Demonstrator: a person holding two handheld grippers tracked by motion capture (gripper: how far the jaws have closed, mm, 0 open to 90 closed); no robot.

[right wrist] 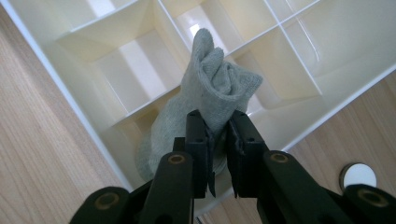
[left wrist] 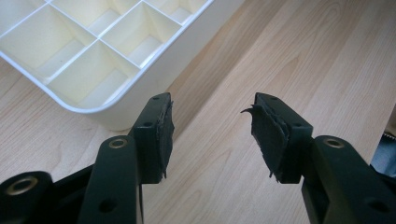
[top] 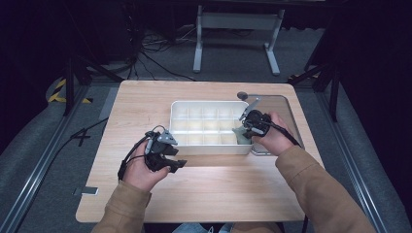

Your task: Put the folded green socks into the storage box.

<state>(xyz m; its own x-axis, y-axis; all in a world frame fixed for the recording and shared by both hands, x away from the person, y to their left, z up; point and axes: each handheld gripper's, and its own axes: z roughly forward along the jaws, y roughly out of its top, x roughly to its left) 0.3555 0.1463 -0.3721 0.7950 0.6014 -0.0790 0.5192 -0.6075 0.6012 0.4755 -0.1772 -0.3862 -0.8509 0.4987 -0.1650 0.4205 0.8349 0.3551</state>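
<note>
Dark curtains and trailing cables ring a pale wooden table [top: 204, 194], and at its middle sits a white divided tray [top: 206, 103] whose cells look bare apart from one. A grey sock [right wrist: 212, 88], folded into a bundle, is pinched between the jaws of the right gripper [right wrist: 219, 140], which are closed tight on its cloth; the lower part of the sock hangs down into a corner cell at the tray's near right end, while the bunched top stands above the dividers. I would judge it is held by the fold so that the bundle stays together as it goes into that cell, and the hand comes from the tray's right edge so the jaws clear the walls. From the high view the sock [top: 241, 134] is a small grey patch under the right gripper [top: 248, 127], and the cell it sits in is hard to make out; the right gripper view settles that, and also shows a small round white disc [right wrist: 357, 176] lying on the wood just outside the tray. The left gripper [left wrist: 210, 135] waits with its jaws well apart and nothing between them, just off the tray's near left corner [left wrist: 88, 105], above bare wood. The high view places this left gripper [top: 165, 155] near the tray's front wall, probably ready to steady it.
</note>
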